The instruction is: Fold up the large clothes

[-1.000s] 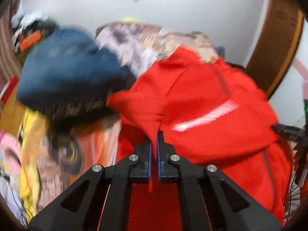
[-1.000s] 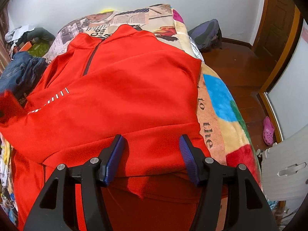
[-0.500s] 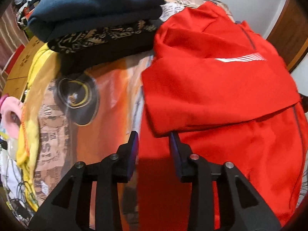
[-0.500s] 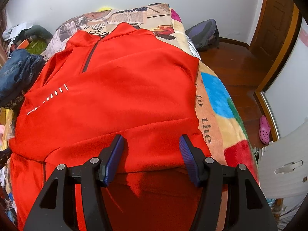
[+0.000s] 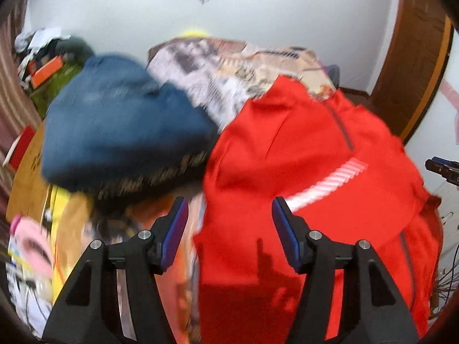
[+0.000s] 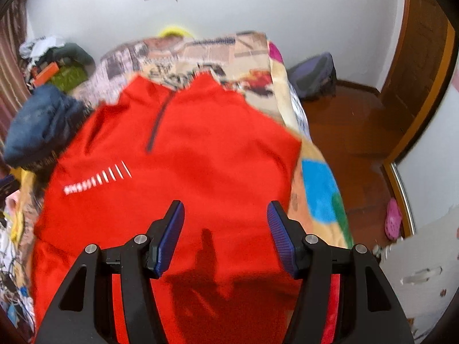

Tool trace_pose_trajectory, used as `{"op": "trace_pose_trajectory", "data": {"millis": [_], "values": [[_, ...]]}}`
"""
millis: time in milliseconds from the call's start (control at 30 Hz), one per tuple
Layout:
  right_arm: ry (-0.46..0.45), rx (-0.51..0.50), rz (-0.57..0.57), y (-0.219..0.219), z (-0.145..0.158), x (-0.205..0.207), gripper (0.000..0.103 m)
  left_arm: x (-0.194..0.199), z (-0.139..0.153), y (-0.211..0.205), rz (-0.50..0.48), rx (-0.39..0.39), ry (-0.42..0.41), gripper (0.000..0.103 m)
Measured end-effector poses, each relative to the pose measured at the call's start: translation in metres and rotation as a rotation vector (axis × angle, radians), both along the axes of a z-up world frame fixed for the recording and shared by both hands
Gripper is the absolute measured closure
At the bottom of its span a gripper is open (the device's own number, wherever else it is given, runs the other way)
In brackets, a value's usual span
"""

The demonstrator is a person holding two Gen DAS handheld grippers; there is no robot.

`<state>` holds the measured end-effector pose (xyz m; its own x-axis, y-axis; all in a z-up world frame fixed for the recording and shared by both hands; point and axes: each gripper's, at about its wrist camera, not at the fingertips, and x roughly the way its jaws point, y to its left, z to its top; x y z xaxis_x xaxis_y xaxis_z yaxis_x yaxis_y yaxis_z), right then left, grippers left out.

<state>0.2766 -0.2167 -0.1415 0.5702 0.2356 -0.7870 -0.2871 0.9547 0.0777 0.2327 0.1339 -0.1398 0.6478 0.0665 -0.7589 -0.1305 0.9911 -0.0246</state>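
Left gripper (image 5: pixel 229 220): jaws opening, nothing between them, held above the near left edge of the red pullover (image 5: pixel 309 172). Right gripper (image 6: pixel 225 223): jaws apart, empty, over the pullover's lower middle.

One red pullover, dark neck zip, one white striped mark, lies flat on the bed (image 6: pixel 315 189), sleeve folded across the front. Bedcover printed with newsprint and colour blocks. One stack of folded clothes (image 5: pixel 120 132) beside the pullover's left shoulder, blue denim on top. White wall, wooden floor (image 6: pixel 352 132), one wooden door (image 6: pixel 424 57), one pink shoe (image 6: pixel 392 222).
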Motion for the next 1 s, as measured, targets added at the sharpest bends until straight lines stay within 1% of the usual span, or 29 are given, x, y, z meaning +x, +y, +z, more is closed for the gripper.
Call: {"op": "trace_pose_trajectory", "data": {"millis": [100, 200, 333, 467, 600, 733, 900, 1000], "values": [[-0.041, 0.012, 0.004, 0.004, 0.015, 0.015, 0.047, 0.028, 0.012, -0.013, -0.039, 0.024, -0.035, 0.04], [-0.059, 0.027, 0.009, 0.01, 0.022, 0.029, 0.047, 0.055, 0.02, -0.023, -0.074, 0.032, -0.06, 0.038], [-0.076, 0.039, 0.018, 0.019, 0.028, 0.052, 0.047, 0.094, 0.025, -0.031, -0.101, 0.029, -0.064, 0.038], [-0.085, 0.034, 0.013, 0.029, 0.028, 0.08, 0.047, 0.134, 0.022, -0.029, -0.108, 0.001, -0.054, 0.035], [-0.062, 0.03, 0.022, 0.037, 0.017, 0.11, 0.047, 0.176, 0.007, -0.02, -0.097, -0.043, -0.028, 0.034], [-0.024, 0.025, -0.003, 0.04, -0.002, 0.14, 0.047, 0.213, -0.017, -0.017, -0.075, -0.047, 0.026, 0.034], [0.067, 0.035, -0.016, 0.044, -0.033, 0.174, 0.047, 0.244, -0.048, -0.022, -0.082, -0.071, 0.082, 0.034], [0.127, 0.048, -0.006, 0.046, -0.048, 0.188, 0.047, 0.261, -0.065, -0.023, -0.07, -0.054, 0.102, 0.034]]}}
